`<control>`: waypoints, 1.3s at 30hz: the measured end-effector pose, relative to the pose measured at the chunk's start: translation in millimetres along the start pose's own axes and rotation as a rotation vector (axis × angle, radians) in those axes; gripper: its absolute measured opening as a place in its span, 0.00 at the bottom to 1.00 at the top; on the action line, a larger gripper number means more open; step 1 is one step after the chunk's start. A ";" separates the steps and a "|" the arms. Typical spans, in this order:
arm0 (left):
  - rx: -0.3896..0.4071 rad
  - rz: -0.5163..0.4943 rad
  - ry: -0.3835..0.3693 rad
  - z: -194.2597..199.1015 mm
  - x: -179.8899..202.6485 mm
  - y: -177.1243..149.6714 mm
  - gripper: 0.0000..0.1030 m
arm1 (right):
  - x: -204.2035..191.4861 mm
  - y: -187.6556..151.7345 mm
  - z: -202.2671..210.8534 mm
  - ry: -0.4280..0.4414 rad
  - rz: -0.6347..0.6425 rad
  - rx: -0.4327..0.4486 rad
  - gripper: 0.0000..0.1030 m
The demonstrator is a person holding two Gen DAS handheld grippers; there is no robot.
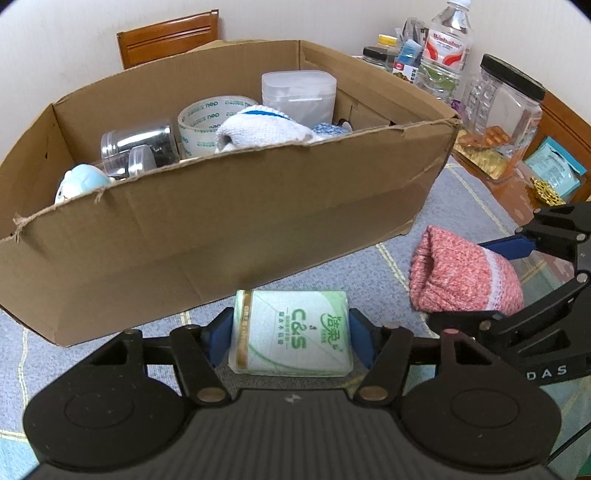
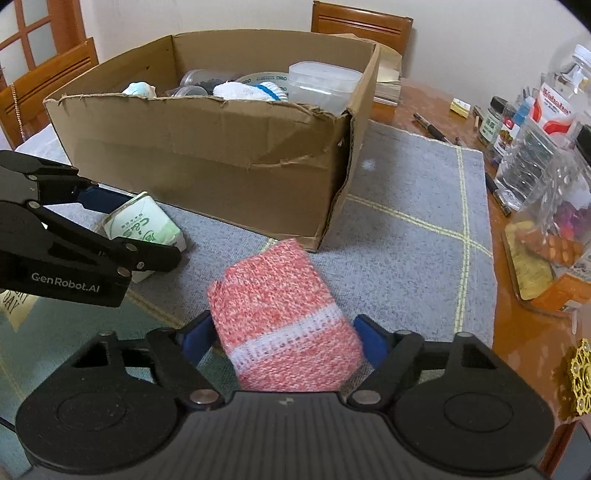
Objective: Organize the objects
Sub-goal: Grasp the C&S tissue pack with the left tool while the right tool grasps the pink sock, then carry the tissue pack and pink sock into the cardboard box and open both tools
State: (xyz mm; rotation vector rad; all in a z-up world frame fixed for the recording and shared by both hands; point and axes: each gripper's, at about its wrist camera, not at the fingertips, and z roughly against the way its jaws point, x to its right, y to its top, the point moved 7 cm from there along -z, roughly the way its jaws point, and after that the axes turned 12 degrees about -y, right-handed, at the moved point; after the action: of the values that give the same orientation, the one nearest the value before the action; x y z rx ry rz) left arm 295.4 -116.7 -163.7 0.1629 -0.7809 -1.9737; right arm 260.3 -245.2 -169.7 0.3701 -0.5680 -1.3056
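My left gripper (image 1: 291, 338) is shut on a green and white tissue pack (image 1: 291, 338), held just in front of the cardboard box (image 1: 221, 236). It also shows in the right wrist view (image 2: 144, 229). My right gripper (image 2: 284, 341) is shut on a folded pink knit sock (image 2: 280, 317), which shows to the right in the left wrist view (image 1: 465, 275). The box (image 2: 207, 155) holds a tape roll (image 1: 207, 118), a white sock (image 1: 258, 127), a clear tub (image 1: 299, 92), jars and a small plush toy (image 1: 79, 182).
A grey mat (image 2: 413, 206) covers the wooden table (image 2: 517, 332). Jars, a water bottle (image 1: 445, 48), a black-lidded plastic jar (image 1: 506, 107) and packets crowd the right side. Pens (image 2: 432, 127) lie behind the mat. Wooden chairs (image 2: 360, 22) stand behind the box.
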 end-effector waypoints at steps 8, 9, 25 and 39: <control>-0.019 -0.021 -0.019 11.5 3.2 2.4 0.62 | -0.6 3.1 9.4 -0.006 0.000 -0.037 0.72; -0.022 -0.025 -0.025 14.9 4.1 3.4 0.62 | 0.2 4.1 11.1 -0.002 -0.003 -0.037 0.72; 0.112 -0.066 -0.065 114.5 3.3 68.4 0.62 | 13.6 41.0 72.1 0.045 -0.038 -0.015 0.72; 0.230 -0.068 0.135 109.6 -54.4 134.6 0.93 | 2.8 119.1 89.9 0.073 0.013 0.126 0.72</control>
State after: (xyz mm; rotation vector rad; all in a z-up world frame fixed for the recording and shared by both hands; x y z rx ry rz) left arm 377.8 -65.3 -9.9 0.4597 -0.9229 -1.9098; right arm 302.9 -214.8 -29.9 0.5152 -0.5914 -1.2418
